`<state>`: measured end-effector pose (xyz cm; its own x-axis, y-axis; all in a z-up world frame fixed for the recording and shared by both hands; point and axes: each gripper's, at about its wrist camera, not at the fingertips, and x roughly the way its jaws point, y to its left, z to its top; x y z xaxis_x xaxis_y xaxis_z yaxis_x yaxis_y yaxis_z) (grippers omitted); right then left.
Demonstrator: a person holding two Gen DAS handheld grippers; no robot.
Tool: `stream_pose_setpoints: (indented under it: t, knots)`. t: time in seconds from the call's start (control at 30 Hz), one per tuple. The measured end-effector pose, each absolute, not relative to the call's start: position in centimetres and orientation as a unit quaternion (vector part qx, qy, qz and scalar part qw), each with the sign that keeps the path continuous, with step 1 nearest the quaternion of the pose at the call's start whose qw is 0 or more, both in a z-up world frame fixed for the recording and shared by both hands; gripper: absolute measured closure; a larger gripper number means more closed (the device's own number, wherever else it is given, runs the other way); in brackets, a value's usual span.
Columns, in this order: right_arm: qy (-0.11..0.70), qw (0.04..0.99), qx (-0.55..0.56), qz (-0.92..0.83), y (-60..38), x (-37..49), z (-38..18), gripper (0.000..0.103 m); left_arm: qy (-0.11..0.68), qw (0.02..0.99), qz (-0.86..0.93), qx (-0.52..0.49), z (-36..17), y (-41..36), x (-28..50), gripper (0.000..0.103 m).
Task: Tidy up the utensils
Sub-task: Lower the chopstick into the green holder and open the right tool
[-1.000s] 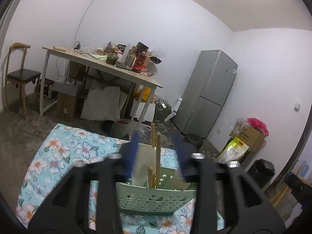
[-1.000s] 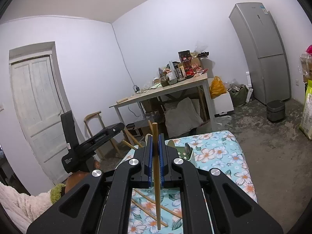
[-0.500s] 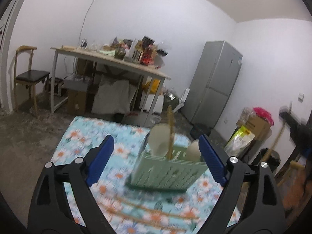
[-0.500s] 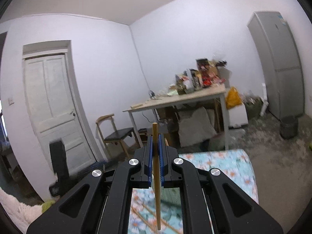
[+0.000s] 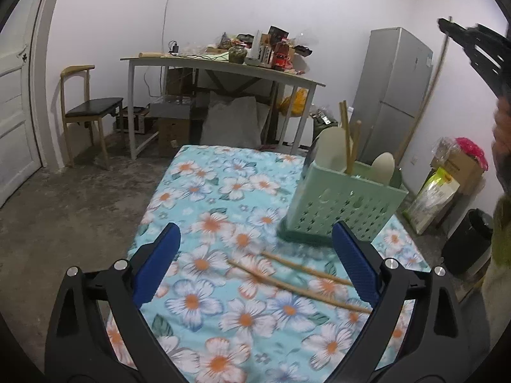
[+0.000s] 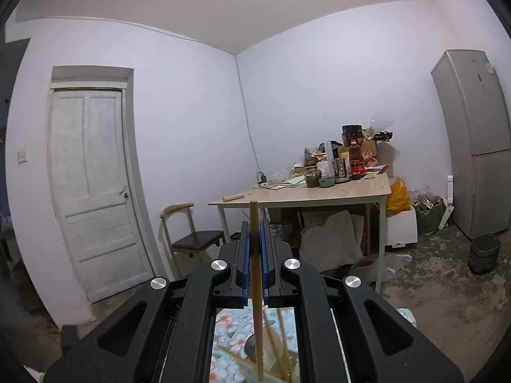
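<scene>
Chopsticks point(image 5: 297, 279) lie between our wide-spread left gripper point(image 5: 255, 265), near basket point(image 5: 345, 204) of utensils; right gripper point(image 6: 255, 249) pinches one chopstick point(image 6: 255, 287).

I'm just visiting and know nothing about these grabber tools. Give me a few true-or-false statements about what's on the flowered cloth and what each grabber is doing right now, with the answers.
1. The right gripper is clamped on a chopstick. True.
2. The left gripper is squeezing a spoon. False: its jaws have just been opening, stand wide apart, and hold nothing.
3. Two loose chopsticks lie on the floral cloth. True.
4. The green utensil basket is empty. False: chopsticks and pale spoons stand in it.
5. The loose chopsticks lie inside the basket. False: they lie on the cloth in front of it.
</scene>
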<state>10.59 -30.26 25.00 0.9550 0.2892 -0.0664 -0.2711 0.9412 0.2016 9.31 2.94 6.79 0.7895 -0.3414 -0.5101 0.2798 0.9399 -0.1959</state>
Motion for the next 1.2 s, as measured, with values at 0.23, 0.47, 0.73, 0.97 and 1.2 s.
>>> stream_pose_setpoints:
  t: [0.23, 0.47, 0.73, 0.97, 1.2]
  knots:
    - [0.094, 0.982, 0.122, 0.108, -31.9, 16.6, 22.4, 0.097, 0.293, 0.94, -0.164, -0.06, 6.1, 2.9, 9.0, 0.01]
    - [0.142, 0.978, 0.126, 0.087, -32.3, 20.3, 18.3, 0.097, 0.299, 0.94, -0.162, -0.042, 5.5, 2.4, 8.9, 0.01]
    - [0.213, 0.965, 0.121, 0.095, -31.8, 22.0, 14.3, 0.096, 0.312, 0.938, -0.147, -0.026, 4.9, 1.8, 9.3, 0.01]
    - [0.211, 0.965, 0.131, 0.082, -32.9, 19.9, 14.3, 0.049, 0.351, 0.93, -0.112, -0.004, 3.9, 1.4, 10.2, 0.01]
    - [0.167, 0.971, 0.15, 0.081, -34.0, 13.0, 16.1, 0.037, 0.379, 0.921, -0.086, -0.011, 3.3, 1.9, 10.9, 0.01]
